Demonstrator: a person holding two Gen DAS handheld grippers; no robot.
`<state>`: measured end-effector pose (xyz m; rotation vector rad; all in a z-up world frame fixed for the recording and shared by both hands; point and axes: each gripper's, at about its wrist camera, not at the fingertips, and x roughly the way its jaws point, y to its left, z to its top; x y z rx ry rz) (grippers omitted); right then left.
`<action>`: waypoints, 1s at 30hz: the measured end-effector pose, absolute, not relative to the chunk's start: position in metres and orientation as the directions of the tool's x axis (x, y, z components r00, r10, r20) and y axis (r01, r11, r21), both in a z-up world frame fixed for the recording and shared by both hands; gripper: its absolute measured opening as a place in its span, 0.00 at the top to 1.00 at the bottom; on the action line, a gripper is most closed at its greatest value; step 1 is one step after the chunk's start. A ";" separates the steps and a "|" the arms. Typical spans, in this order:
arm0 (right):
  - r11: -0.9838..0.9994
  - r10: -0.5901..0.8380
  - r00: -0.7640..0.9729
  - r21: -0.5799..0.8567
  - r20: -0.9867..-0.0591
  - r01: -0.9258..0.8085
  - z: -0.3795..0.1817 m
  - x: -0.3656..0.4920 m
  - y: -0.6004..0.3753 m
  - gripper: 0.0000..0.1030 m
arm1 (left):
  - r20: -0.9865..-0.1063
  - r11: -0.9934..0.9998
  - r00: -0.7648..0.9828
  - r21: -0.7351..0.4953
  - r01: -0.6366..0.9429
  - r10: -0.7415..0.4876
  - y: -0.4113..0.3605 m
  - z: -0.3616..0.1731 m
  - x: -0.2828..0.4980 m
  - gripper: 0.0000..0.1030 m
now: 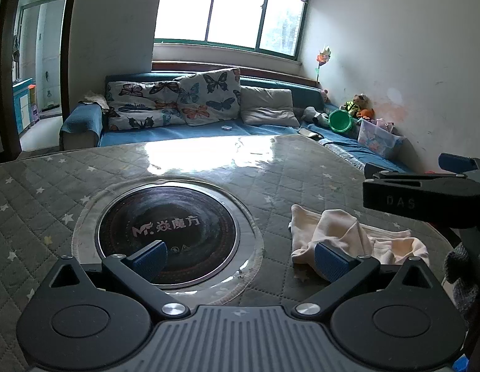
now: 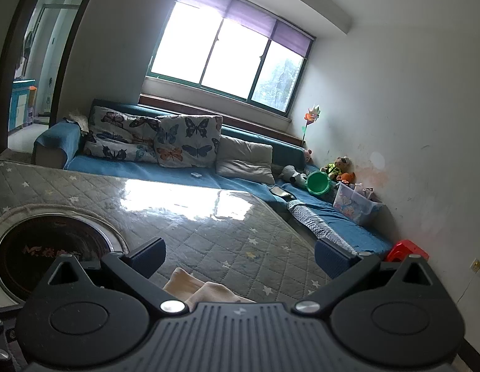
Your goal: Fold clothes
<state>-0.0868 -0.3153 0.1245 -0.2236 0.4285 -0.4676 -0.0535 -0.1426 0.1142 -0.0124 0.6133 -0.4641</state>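
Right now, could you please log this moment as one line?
task: fold clothes | left gripper: open, empty | right gripper: open, empty | cloth: crumpled on table, right of hob

daylight pours in from the far window, blown out to white, and throws a bright glare patch on the glossy worktop. near parts sit dim and shadowed. fisheye bending curves the walls, with dark corners.

1. L gripper: jaws spread wide, blue pads apart, nothing between them; held low, level.
2. R gripper: jaws wide apart, empty; body also seen in L wrist view, raised.
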 end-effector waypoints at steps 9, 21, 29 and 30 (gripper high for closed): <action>0.880 -0.466 0.809 -0.285 -0.359 0.380 0.126 -0.089 -0.318 0.00 | -0.549 0.896 0.719 -0.146 0.420 -0.427 -0.142 0.116 -0.054 0.00; 0.883 -0.461 0.807 -0.278 -0.369 0.377 0.128 -0.089 -0.318 0.00 | -0.554 0.895 0.714 -0.146 0.422 -0.428 -0.143 0.114 -0.052 0.00; 0.884 -0.461 0.800 -0.283 -0.385 0.373 0.126 -0.086 -0.318 0.00 | -0.557 0.894 0.711 -0.144 0.425 -0.428 -0.144 0.113 -0.051 0.00; 0.884 -0.461 0.798 -0.285 -0.388 0.371 0.125 -0.085 -0.318 0.00 | -0.558 0.894 0.711 -0.144 0.424 -0.428 -0.144 0.113 -0.051 0.00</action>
